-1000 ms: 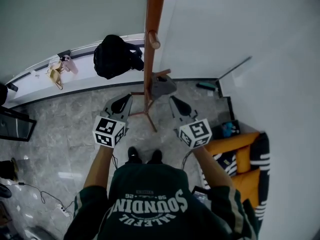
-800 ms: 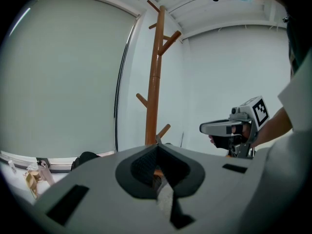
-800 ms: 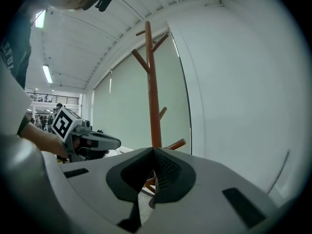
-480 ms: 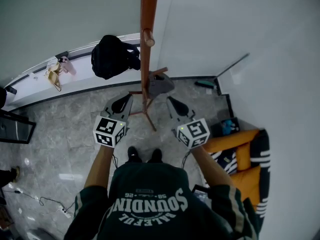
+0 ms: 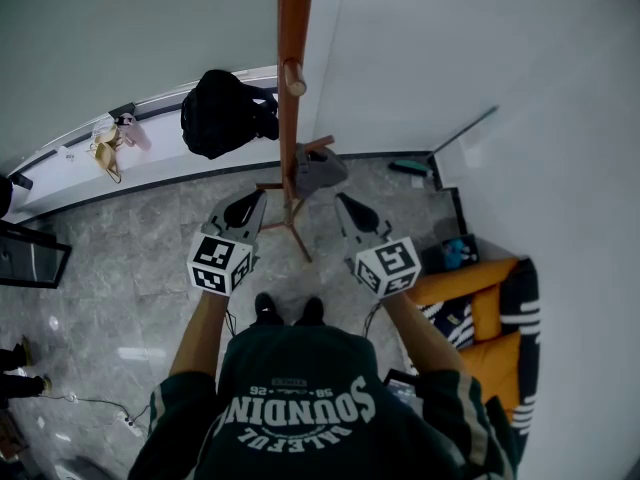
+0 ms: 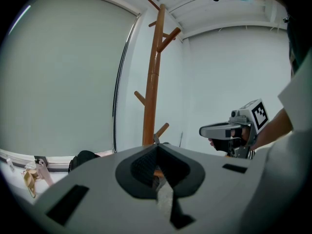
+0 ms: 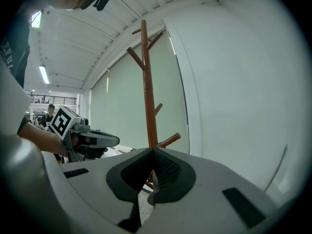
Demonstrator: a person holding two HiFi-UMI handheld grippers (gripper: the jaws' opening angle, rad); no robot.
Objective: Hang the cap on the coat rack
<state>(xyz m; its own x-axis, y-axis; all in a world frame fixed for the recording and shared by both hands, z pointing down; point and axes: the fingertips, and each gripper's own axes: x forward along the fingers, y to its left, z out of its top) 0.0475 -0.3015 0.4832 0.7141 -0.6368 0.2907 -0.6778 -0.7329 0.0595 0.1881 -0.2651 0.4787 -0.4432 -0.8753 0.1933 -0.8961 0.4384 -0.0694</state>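
The wooden coat rack [image 5: 292, 28] stands in the room's corner right ahead of me. A grey cap [image 5: 320, 171] sits against its pole at a low peg, above the rack's feet. My left gripper [image 5: 252, 196] and right gripper [image 5: 343, 198] point at the rack from either side of it, both shut and empty, and neither touches the cap. In the left gripper view the rack [image 6: 152, 91] rises behind the closed jaws, with the right gripper [image 6: 202, 129] off to the right. In the right gripper view the rack [image 7: 147, 96] stands ahead and the left gripper [image 7: 117, 139] is at the left.
A black bag [image 5: 222, 113] lies on the white sill [image 5: 60, 158] left of the rack, beside small pink and tan items [image 5: 120, 138]. White walls close in behind and to the right. An orange and striped seat [image 5: 485, 318] stands at my right. A cable [image 5: 90, 398] runs over the marble floor.
Both grippers have stayed almost where they were and remain shut. The head view has shifted slightly, so the rack's pole stands a little further left.
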